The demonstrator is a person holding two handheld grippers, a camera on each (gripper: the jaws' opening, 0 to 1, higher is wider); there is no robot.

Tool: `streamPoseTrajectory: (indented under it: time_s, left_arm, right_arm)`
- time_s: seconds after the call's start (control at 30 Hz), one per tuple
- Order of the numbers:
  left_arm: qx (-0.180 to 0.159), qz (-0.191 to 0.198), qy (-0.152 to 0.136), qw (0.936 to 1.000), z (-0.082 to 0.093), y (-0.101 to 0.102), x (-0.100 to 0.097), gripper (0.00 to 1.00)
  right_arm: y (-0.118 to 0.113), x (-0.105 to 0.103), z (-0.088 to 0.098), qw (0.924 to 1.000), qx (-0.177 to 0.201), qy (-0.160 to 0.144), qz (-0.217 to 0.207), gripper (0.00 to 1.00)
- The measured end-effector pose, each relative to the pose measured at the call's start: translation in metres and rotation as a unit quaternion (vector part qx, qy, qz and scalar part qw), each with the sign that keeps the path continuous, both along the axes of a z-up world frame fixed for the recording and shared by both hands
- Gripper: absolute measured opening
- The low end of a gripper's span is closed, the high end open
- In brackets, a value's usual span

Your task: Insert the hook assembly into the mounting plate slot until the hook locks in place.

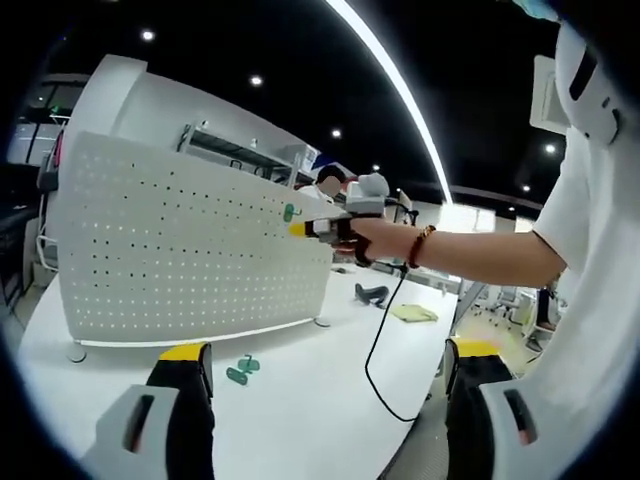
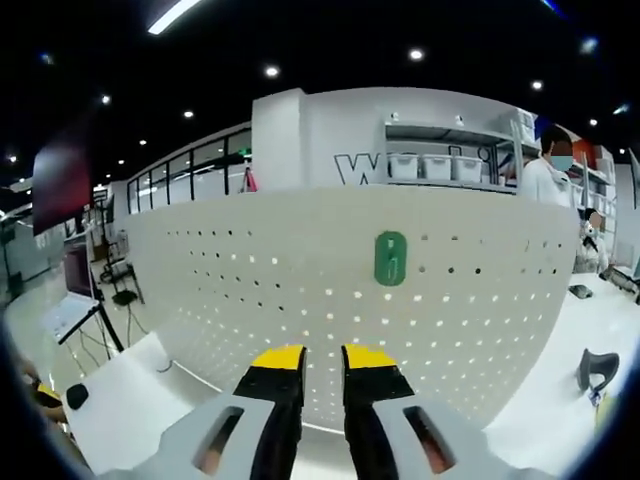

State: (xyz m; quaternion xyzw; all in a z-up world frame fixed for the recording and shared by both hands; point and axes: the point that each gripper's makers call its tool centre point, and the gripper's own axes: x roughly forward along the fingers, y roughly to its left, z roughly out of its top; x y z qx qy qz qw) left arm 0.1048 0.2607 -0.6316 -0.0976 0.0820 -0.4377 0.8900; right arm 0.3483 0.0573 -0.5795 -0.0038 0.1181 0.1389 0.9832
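We see the small green plastic hook [image 2: 390, 258] mounted on the white perforated metal pegboard [image 2: 300, 300], at twelve o'clock from our right gripper [image 2: 322, 362], whose fingers sit nearly closed and empty. Our left gripper [image 1: 330, 362] fingers are spread open above the white bench [image 1: 310, 400], where spare green hooks [image 1: 241, 370] lie.

White table [image 1: 300, 400] carries a black cable [image 1: 375, 350] and yellow cloth [image 1: 413, 313]; shelving [image 2: 450, 165] behind.

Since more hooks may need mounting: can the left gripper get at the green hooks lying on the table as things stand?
Probably yes. The left gripper has its jaws wide apart, and the green hooks lie on the bare white table just ahead, with nothing between. The black cable hangs off to the side.
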Motion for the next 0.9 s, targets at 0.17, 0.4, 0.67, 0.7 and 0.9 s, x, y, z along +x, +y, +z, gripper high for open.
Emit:
streamPoseTrajectory:
  time_s: [0.17,0.4,0.67,0.7,0.9]
  left_arm:
    - [-0.005,0.006,0.008,0.9999,-0.001,0.000,0.001,0.99]
    - [0.000,0.008,0.007,0.9999,0.001,-0.003,-0.001,0.99]
    - [0.009,0.013,0.012,0.9998,-0.002,-0.008,-0.003,0.98]
    - [0.008,0.014,0.012,0.9998,-0.002,-0.009,-0.003,0.98]
    - [0.013,0.012,0.019,0.9997,-0.007,-0.013,-0.006,0.98]
  right_arm:
    - [0.008,-0.014,-0.007,0.9999,0.009,0.003,0.014,0.14]
    - [0.015,-0.033,-0.015,0.9992,0.024,0.007,0.030,0.14]
    - [0.022,-0.055,-0.026,0.9982,0.032,0.012,0.049,0.14]
    - [0.023,-0.058,-0.027,0.9980,0.034,0.011,0.052,0.14]
    - [0.029,-0.071,-0.031,0.9967,0.046,0.013,0.066,0.14]
